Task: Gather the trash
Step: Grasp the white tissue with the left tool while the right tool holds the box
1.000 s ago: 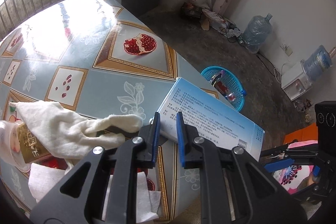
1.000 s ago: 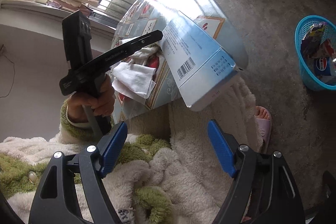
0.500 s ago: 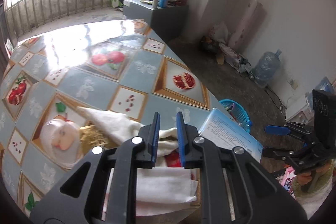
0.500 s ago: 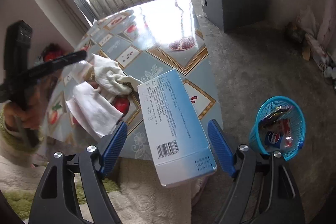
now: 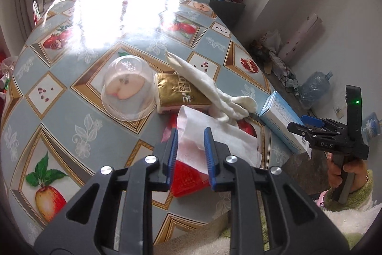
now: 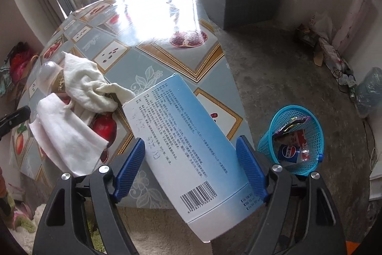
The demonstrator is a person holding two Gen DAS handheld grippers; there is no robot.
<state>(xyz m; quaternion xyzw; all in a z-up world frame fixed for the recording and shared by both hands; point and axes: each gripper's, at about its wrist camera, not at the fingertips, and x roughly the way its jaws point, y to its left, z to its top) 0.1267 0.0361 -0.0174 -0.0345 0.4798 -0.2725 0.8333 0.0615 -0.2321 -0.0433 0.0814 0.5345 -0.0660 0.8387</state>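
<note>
Right wrist view: the right tongs point(image 6: 189, 167) stand spread wide around a pale blue carton point(image 6: 188, 147) printed with text and a barcode. The blue pad point(image 6: 249, 170) on the right lies against the carton's edge, while the left pad sits apart from it, so nothing is pinched. The carton's far end rests at the edge of the tabletop point(image 6: 167, 16), and its near end juts out past that edge toward the camera. Just left of it lie a crumpled cream cloth point(image 6: 88, 85) and a white paper napkin point(image 6: 64, 133), the cloth overlapping the napkin's far side. On the concrete floor to the right, well apart from the tabletop, stands a blue mesh basket point(image 6: 266, 143) holding wrappers and a flattened bottle.

From the left wrist, the left tongs point(image 5: 191, 151) hang slightly parted above the white paper napkin point(image 5: 214, 138), with nothing between the pads. A red item point(image 5: 188, 179) shows from under the napkin's near side. Beyond lie the cream cloth point(image 5: 212, 90), draped across a gold packet point(image 5: 179, 92), and beside that packet a clear plastic dome lid point(image 5: 127, 89). The pale blue carton point(image 5: 281, 118) sits at the right rim of the tabletop point(image 5: 71, 111), with the right tongs point(image 5: 308, 123) at its near end.
</note>
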